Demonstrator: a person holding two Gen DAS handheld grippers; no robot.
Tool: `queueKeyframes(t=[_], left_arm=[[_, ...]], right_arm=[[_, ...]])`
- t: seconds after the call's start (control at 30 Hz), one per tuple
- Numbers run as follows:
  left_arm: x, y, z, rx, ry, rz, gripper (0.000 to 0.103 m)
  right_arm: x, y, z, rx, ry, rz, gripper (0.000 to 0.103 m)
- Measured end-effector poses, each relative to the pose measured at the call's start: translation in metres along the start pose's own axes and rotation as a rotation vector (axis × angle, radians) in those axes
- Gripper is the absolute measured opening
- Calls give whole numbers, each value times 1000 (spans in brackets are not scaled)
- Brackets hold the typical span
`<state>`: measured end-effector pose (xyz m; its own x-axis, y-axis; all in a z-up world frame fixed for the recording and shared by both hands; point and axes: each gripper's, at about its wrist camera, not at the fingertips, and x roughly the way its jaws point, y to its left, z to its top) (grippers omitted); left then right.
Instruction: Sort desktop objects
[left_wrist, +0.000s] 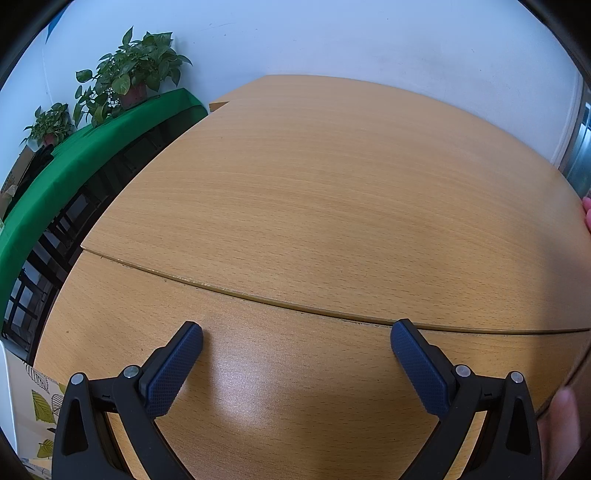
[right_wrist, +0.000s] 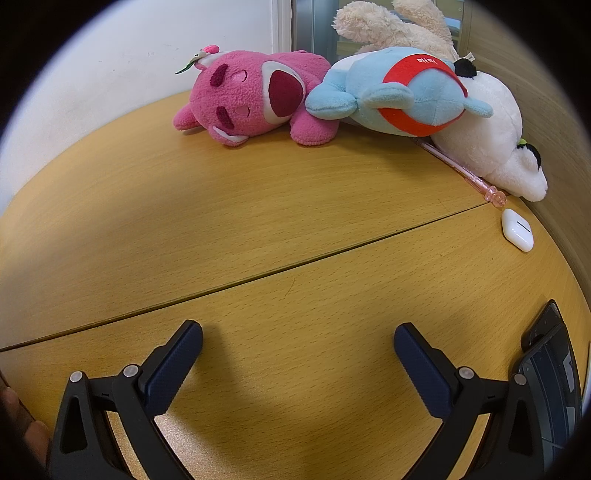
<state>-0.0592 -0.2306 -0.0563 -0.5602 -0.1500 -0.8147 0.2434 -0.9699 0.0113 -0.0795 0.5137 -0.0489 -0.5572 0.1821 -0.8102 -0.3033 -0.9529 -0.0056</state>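
**Wood tabletop, sorting not yet begun**

White wall behind a pale wood tabletop (right_wrist: 258, 229) made of two panels with a curved seam between them. Left wrist view: bare wood ahead, green-draped bench (left_wrist: 92, 147) off the left edge carrying two potted plants (left_wrist: 133, 74).

Right wrist view, far right corner of the tabletop: everything sits in one cluster.
- Plush toys, four counted: pink bear (right_wrist: 255, 99) lying on its side nearest the wall; blue plush with red band (right_wrist: 402, 96) leaning against it; white plush (right_wrist: 495, 136) at the right edge, partly under the blue one; cream plush (right_wrist: 388, 29) behind, only partly visible.
- One pink pen (right_wrist: 461, 170), its far end tucked under the plush pile, near end reaching to the seam.
- One white earbud case (right_wrist: 517, 229), just beside the pen tip, near the right edge.
- One dark device (right_wrist: 550, 376) at the near right edge, cut off by the frame; cannot identify it.

Grippers: left gripper (left_wrist: 295, 343) spread wide, nothing between its pads, hovering over bare wood. Right gripper (right_wrist: 297, 343) likewise spread wide and empty, well apart from the cluster.

Progress, as judged: nothing looks sorted. The items lie heaped and mixed, no separate groups and no container visible. All picking and placing appears to remain; the large bare stretch at left seems the likely room for groups.
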Motion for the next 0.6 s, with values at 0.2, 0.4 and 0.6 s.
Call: queueKeyframes(t=[0.2,0.4,0.6], left_arm=[[0,0,0,0,0,0,103],[-1,-1,-1,-1,0,0,103],[0,-1,-2,-1,-1,1,103]], right_arm=[[-1,0,0,-1,0,0,103],[-2,0,0,-1,0,0,103],[-3,1,0,-1,0,0,103]])
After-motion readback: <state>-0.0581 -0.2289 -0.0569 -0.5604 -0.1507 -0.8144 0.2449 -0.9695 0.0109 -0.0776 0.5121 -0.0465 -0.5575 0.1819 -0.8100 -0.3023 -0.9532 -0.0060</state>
